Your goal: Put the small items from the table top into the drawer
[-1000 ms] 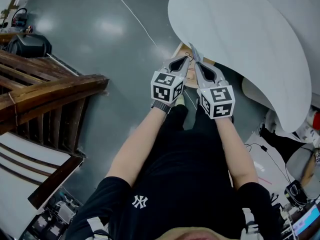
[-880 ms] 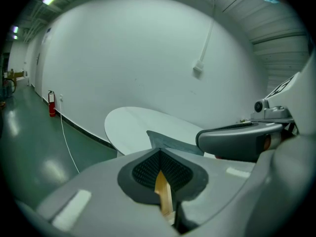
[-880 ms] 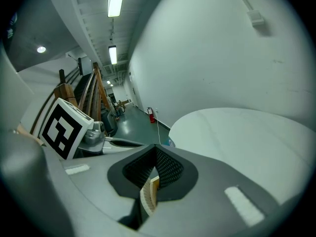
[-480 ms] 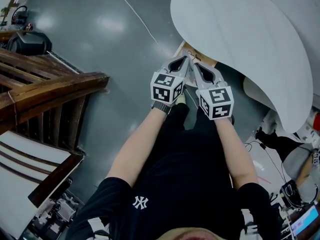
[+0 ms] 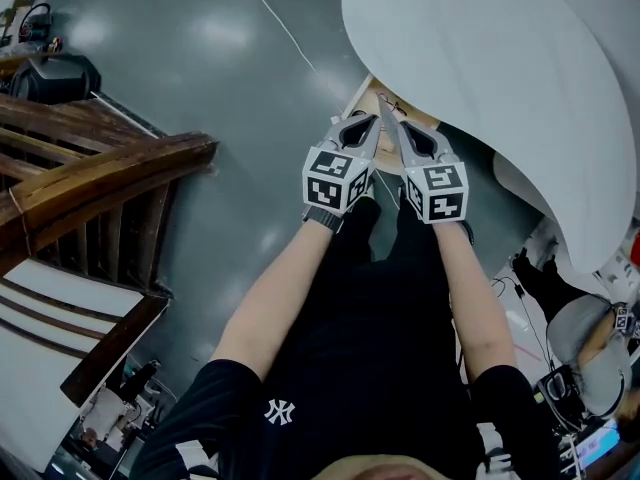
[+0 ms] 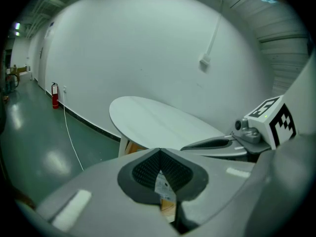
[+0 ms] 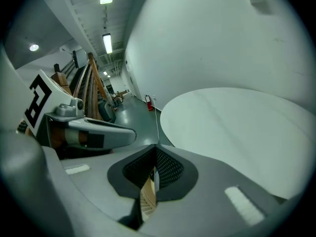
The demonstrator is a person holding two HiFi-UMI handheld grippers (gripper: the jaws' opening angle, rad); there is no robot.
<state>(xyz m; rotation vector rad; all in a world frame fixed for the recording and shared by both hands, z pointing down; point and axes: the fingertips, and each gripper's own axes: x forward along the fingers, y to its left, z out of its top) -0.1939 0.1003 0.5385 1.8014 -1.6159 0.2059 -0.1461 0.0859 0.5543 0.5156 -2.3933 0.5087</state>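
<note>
Head view: left tongs and right tongs side by side, tips near the white table rim, over a wooden part, maybe the drawer.

Left gripper view: pressed together, empty; no small items seen on top.

Right gripper view: likewise closed, empty.

Risk: tips clash or strike the rim.
</note>
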